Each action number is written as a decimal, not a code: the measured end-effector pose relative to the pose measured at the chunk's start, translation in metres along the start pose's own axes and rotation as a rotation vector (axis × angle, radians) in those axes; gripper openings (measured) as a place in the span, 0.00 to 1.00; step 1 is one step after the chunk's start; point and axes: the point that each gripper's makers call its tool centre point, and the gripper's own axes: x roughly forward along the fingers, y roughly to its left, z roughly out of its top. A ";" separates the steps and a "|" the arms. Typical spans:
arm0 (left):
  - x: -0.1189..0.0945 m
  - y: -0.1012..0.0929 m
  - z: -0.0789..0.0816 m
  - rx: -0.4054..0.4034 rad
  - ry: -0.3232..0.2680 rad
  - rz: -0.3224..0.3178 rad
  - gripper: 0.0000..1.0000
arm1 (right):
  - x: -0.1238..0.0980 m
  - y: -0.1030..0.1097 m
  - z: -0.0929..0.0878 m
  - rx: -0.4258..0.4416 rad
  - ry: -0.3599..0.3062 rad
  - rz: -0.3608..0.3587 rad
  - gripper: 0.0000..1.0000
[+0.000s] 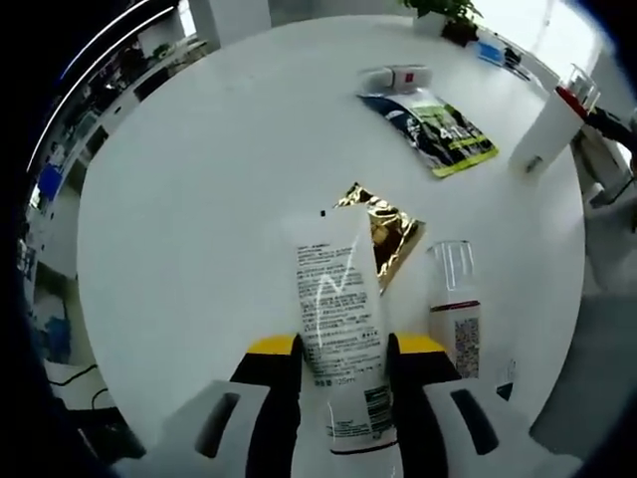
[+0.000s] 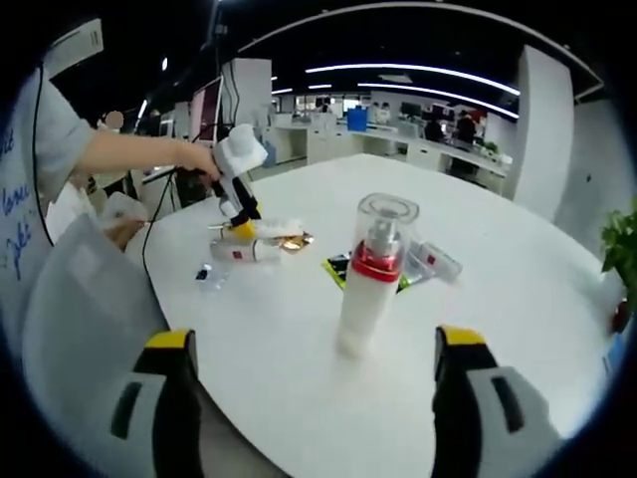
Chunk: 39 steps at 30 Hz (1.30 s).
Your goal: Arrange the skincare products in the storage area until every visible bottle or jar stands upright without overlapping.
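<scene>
Skincare products lie scattered over a round white table (image 1: pixel 199 199). In the left gripper view, a white tube (image 1: pixel 338 319) with printed text sits between the jaws of the left gripper (image 1: pixel 343 373), which close on its sides near the cap end, the tube's crimped end pointing away over the table. Just beyond the tube lies a crumpled gold sachet (image 1: pixel 383 224). Beside the left gripper's right jaw lies a small bottle (image 1: pixel 455 309) with a clear cap and a red band. Farther off lie a dark and green packet (image 1: pixel 438 129) and, near it, a small white tube with a red label (image 1: pixel 393 77). A tall white pump bottle (image 1: pixel 547 124) with a clear cap and red collar stands upright near the table's far edge.

In the right gripper view, that pump bottle (image 2: pixel 370 274) stands ahead, between and beyond the jaws of the right gripper (image 2: pixel 314 368), which are spread wide with nothing between them. Behind it a person's hand (image 2: pixel 189 157) holds the left gripper (image 2: pixel 242 214) down on the products.
</scene>
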 end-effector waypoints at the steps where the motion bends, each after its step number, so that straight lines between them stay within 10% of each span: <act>1: 0.000 0.000 0.000 -0.002 0.002 0.000 0.31 | 0.000 0.001 0.000 -0.001 -0.001 0.003 0.99; 19: -0.015 -0.001 0.002 -0.147 -0.083 -0.003 0.26 | -0.002 0.003 -0.001 0.003 -0.009 0.009 0.99; 39: -0.094 -0.019 0.060 -0.088 -0.413 0.071 0.27 | -0.009 0.009 0.024 -0.007 -0.081 0.006 0.98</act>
